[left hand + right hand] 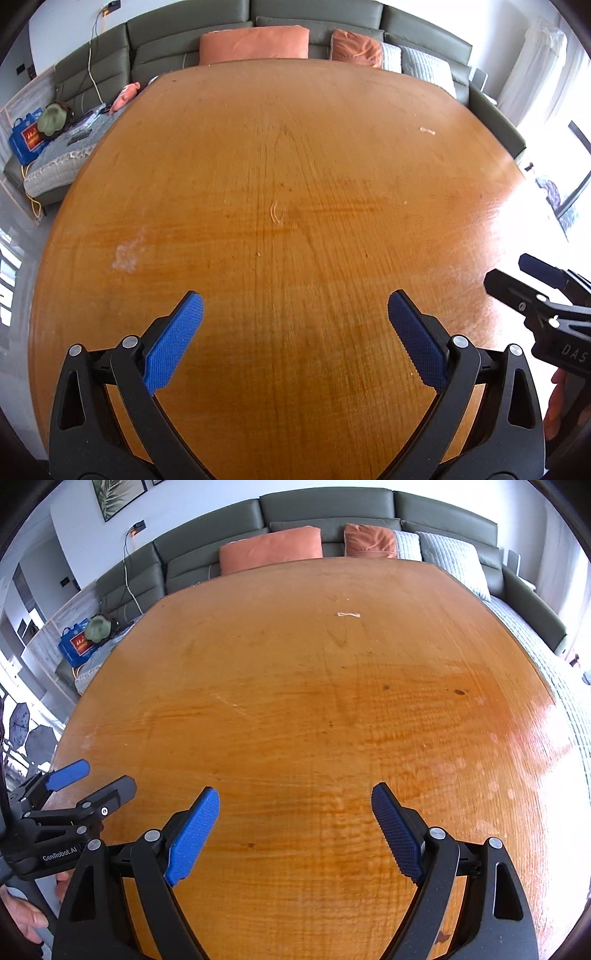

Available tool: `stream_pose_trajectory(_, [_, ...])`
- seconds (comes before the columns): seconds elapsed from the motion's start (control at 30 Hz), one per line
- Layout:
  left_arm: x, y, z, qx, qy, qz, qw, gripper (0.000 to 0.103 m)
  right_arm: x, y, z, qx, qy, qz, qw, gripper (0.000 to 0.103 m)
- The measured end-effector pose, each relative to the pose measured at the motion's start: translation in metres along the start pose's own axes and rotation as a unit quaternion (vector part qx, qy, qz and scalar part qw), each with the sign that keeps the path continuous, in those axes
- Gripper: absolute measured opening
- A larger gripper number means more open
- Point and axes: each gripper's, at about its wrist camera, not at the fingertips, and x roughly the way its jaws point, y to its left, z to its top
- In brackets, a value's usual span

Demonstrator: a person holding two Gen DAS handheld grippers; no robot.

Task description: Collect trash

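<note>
A small pale scrap of trash (348, 615) lies on the wooden desk (295, 709), far out toward the edge that faces the green sofa (325, 506), just short of the orange cushion (271, 549) and its smaller orange neighbour (370, 541). The scrap is thin and elongated, its long axis running roughly parallel to that far desk edge, one end toward the striped grey pillows (452, 559), the other toward the blue bag (75, 645) on the sofa's far-left seat. It is too small to tell what it is made of. Nearer than the scrap, over the desk's near half, the left gripper (295, 321) and the right gripper (295, 812) hover side by side, both pointing toward the sofa. Each has its jaws spread wide and released, with bare wood showing between the blue pads and nothing held. The scrap sits well apart from both.
</note>
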Motion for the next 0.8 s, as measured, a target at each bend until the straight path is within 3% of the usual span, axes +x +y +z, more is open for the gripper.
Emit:
stream_pose_trajectory(0.33, [0.017, -0.008, -0.002, -0.005, -0.014, 0.014, 0.9998, 0.097, 0.012, 0.006, -0.001, -0.018, -0.011, -0.015, 1.0, 0.086])
stream_pose_trajectory(0.63, [0.024, -0.012, 0.001, 0.005, -0.027, 0.034, 0.9991, 0.097, 0.019, 0.003, -0.004, -0.031, -0.024, -0.057, 0.998, 0.1])
stream_pose_trajectory(0.8, [0.025, -0.013, 0.002, 0.001, -0.027, 0.037, 0.9989, 0.097, 0.02, 0.002, -0.002, -0.032, -0.021, -0.065, 0.997, 0.1])
